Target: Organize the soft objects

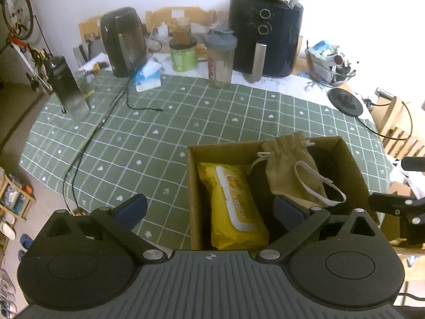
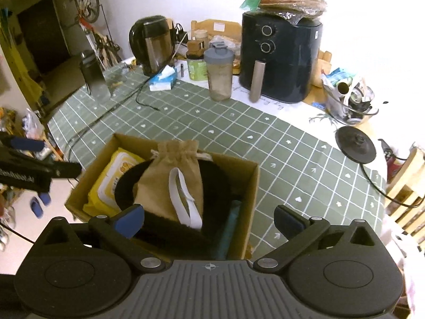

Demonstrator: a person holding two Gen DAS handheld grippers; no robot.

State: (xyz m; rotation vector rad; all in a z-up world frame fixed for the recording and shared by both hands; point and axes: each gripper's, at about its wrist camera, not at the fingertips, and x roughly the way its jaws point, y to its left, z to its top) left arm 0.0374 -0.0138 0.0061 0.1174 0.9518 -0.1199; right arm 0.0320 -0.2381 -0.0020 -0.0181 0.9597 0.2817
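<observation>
A cardboard box [image 1: 228,151] [image 2: 253,183] stands on the green checked tablecloth near the front edge. Inside lie a yellow wet-wipes pack [image 1: 233,199] [image 2: 111,183], a tan drawstring pouch [image 1: 289,170] [image 2: 172,178], a white elastic band [image 1: 316,183] [image 2: 183,199] on the pouch, a black soft item [image 2: 212,183] under them and a teal object [image 2: 228,228] along the right wall. My left gripper [image 1: 209,210] is open and empty above the box's left side. My right gripper [image 2: 209,218] is open and empty above the box's near right part.
At the back stand a black kettle [image 1: 123,42], a tissue pack [image 1: 147,77], a green can [image 1: 183,55], a shaker bottle [image 1: 220,58], a dark air fryer [image 1: 265,34] and a glass bowl of clutter [image 2: 350,101]. A black cable [image 1: 87,143], a dark bottle [image 1: 67,87] and a kettle base [image 2: 356,146] also sit on the table.
</observation>
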